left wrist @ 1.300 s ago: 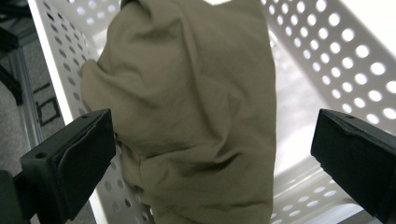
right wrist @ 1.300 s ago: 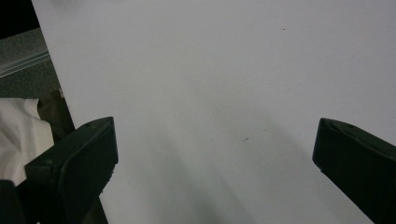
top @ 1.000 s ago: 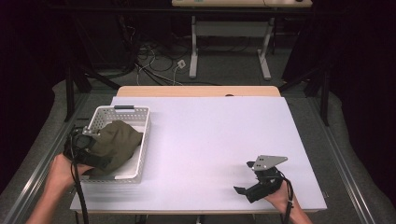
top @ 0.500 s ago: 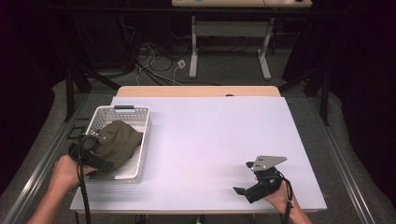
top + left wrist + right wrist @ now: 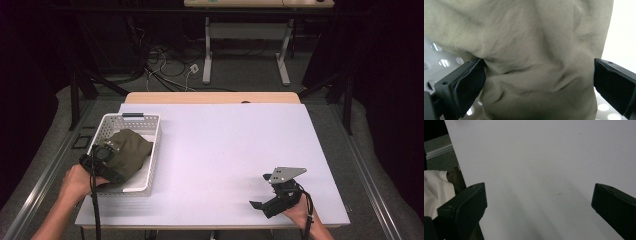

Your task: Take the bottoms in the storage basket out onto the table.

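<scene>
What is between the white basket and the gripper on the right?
Just bare white table, seen in the high view, between the basket and the right gripper.

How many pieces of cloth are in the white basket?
1. An olive green cloth lies bunched in the near part of the basket, with the left gripper open around it. Another piece could be hidden beneath it.

Cloth (image 5: 536, 62): soft olive fabric, matt, creased, faintly fuzzy.
Basket (image 5: 150, 165): white perforated plastic, smooth.
Table (image 5: 230, 145): smooth matt white top, wood-coloured far edge.
Left gripper (image 5: 537, 85): matt black jaws.
Right gripper (image 5: 260, 204): matt black, grey plate.
</scene>
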The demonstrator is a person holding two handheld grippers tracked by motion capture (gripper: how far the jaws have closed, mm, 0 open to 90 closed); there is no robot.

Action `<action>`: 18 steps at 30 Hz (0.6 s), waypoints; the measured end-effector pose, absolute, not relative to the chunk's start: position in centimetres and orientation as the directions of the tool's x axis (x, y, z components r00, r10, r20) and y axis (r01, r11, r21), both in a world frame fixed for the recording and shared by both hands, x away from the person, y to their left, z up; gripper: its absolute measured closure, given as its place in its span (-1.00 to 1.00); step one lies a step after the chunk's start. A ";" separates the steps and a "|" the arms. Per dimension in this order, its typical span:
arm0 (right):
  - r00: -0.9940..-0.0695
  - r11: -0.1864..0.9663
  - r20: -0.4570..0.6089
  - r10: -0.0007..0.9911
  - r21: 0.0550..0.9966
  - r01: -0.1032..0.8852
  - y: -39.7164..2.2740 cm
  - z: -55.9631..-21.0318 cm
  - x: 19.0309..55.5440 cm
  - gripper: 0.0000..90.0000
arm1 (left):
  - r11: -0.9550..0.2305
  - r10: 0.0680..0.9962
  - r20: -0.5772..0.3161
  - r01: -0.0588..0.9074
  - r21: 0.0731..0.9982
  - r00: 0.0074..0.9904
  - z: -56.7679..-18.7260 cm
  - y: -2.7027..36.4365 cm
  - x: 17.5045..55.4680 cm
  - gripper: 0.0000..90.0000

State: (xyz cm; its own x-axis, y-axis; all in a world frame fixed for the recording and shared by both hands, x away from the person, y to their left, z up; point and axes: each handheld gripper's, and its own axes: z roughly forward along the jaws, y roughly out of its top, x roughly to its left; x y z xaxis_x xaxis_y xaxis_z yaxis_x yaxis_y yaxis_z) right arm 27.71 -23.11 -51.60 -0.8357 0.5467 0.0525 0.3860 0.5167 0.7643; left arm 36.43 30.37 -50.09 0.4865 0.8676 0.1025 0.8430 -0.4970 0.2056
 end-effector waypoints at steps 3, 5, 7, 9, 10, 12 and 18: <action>-0.834 0.516 0.049 0.549 0.765 0.385 -23.1 -51.6 27.7 -1.00 | -0.489 0.872 0.103 0.851 0.190 0.478 -50.4 30.3 36.6 -0.99; -0.835 0.516 0.052 0.548 0.765 0.386 -23.1 -51.6 27.7 -1.00 | -0.492 0.870 0.107 0.852 0.176 0.481 -50.5 30.3 36.7 -0.97; -0.836 0.518 0.050 0.547 0.765 0.384 -23.1 -51.6 27.7 -1.00 | -0.487 0.873 0.104 0.857 0.167 0.476 -50.7 30.3 36.8 -0.94; -0.836 0.519 0.049 0.546 0.764 0.384 -23.1 -51.6 27.7 -1.00 | -0.486 0.874 0.108 0.860 0.155 0.474 -50.8 30.3 37.0 -0.84; -0.835 0.517 0.053 0.548 0.763 0.388 -23.1 -51.7 27.7 -1.00 | -0.474 0.880 0.103 0.867 0.155 0.463 -51.0 30.3 37.1 -0.81; -0.837 0.525 0.050 0.545 0.758 0.387 -23.1 -51.6 27.7 -1.00 | -0.470 0.883 0.109 0.869 0.154 0.457 -51.0 30.4 37.2 -0.66; -0.839 0.525 0.053 0.542 0.758 0.387 -23.0 -51.8 27.8 -1.00 | -0.454 0.891 0.109 0.878 0.153 0.442 -51.2 30.4 37.3 -0.45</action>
State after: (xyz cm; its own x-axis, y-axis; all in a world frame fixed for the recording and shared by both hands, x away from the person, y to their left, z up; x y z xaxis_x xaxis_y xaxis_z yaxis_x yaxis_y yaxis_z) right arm 27.76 -23.03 -51.75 -0.8389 0.5417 0.0534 0.3870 0.5246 0.7583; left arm 37.28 30.43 -51.24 0.4416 0.8906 0.1086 0.8777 -0.4539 0.1535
